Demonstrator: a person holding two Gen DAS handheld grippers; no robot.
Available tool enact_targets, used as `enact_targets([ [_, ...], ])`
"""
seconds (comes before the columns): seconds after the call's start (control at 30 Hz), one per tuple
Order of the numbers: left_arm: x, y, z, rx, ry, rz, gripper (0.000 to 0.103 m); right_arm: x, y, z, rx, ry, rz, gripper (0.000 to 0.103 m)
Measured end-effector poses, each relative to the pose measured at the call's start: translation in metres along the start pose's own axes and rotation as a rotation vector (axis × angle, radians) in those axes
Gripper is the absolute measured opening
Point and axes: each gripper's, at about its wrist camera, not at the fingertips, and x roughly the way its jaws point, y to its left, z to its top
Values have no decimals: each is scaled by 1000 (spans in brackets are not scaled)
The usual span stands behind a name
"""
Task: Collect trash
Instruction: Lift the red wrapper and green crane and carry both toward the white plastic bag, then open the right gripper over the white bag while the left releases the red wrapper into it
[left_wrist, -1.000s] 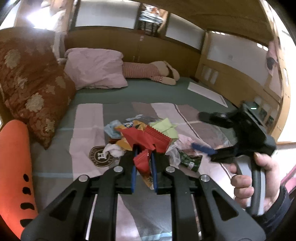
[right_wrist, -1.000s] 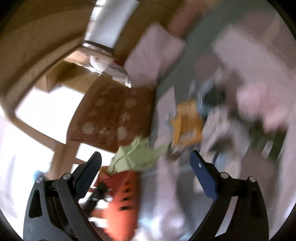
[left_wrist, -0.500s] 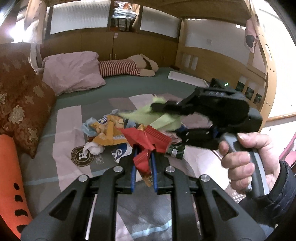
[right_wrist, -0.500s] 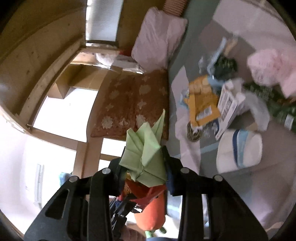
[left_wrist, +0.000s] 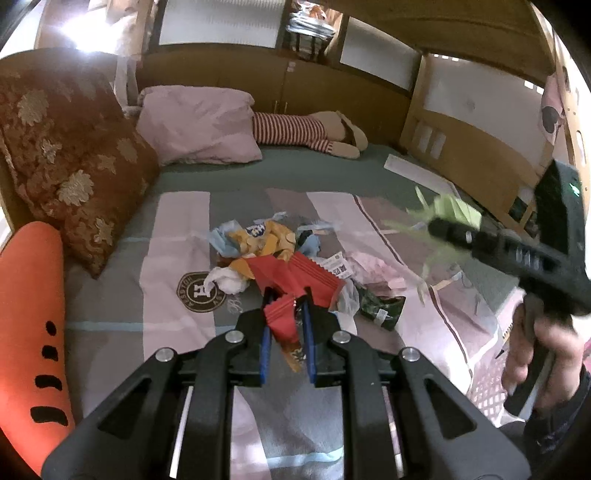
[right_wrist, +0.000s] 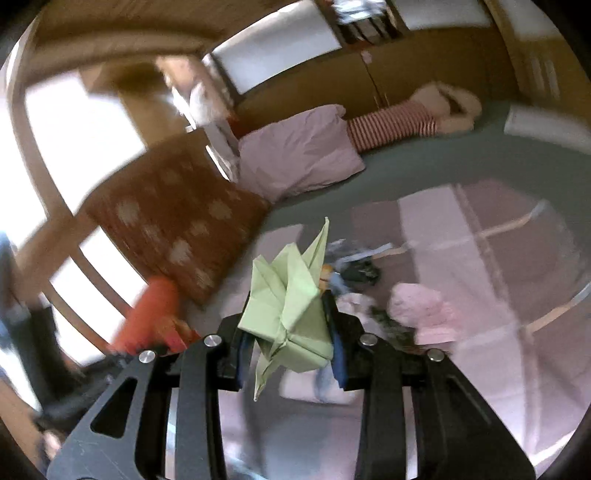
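Note:
My left gripper (left_wrist: 286, 299) is shut on a red wrapper (left_wrist: 295, 275) and holds it above the bed. Beyond it lies a pile of trash (left_wrist: 266, 243): yellow snack bags, white tissue, blue scraps, a dark green wrapper (left_wrist: 382, 308) and pink paper (left_wrist: 373, 267). My right gripper (right_wrist: 290, 306) is shut on a folded light-green paper (right_wrist: 291, 306). In the left wrist view the right gripper (left_wrist: 458, 230) is at the right, blurred, with the green paper (left_wrist: 448, 212) at its tip, away from the pile.
The bed has a pink and grey striped cover (left_wrist: 177, 295). A brown flowered cushion (left_wrist: 66, 155), a pink pillow (left_wrist: 199, 125), a striped plush toy (left_wrist: 310, 133) and an orange carrot cushion (left_wrist: 29, 325) lie along its left and far sides. A wooden bed frame (left_wrist: 465, 136) stands at the right.
My right gripper closed on the green paper, lifted it off the pile and swung it away to the right. My left gripper kept the red wrapper throughout.

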Motion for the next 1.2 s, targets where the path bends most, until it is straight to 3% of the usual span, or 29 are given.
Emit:
enact_targets([
  [0.2, -11, -6, -3, -11, -34, 73, 17, -14, 16, -29, -128, -21, -133, 35],
  [0.37, -10, -8, -4, -37, -35, 149, 15, -18, 21, -46, -141, -8, -158, 35],
  [0.5, -18, -9, -4, -68, -24, 140, 13, -22, 23, -50, -149, -22, -174, 35],
  [0.67, -38, -22, -4, -50, -62, 249, 14, -20, 24, -52, -152, -12, -166, 35],
  [0.83, -34, -21, -16, -56, -50, 272, 14, -21, 23, -53, -158, -15, -163, 35],
  [0.93, -19, -19, -23, -58, 4, 254, 14, -22, 23, -52, -160, -20, -165, 35],
  [1.03, -16, -26, -24, -27, 2, 237, 14, -35, 21, -50, -155, -43, -169, 35],
  [1.13, -21, -41, -25, -4, -19, 148, 14, -79, 11, -52, -128, -104, -177, 35],
  [1.2, -24, -59, -27, 51, -33, 103, 14, -123, -7, -63, -111, -151, -231, 35],
])
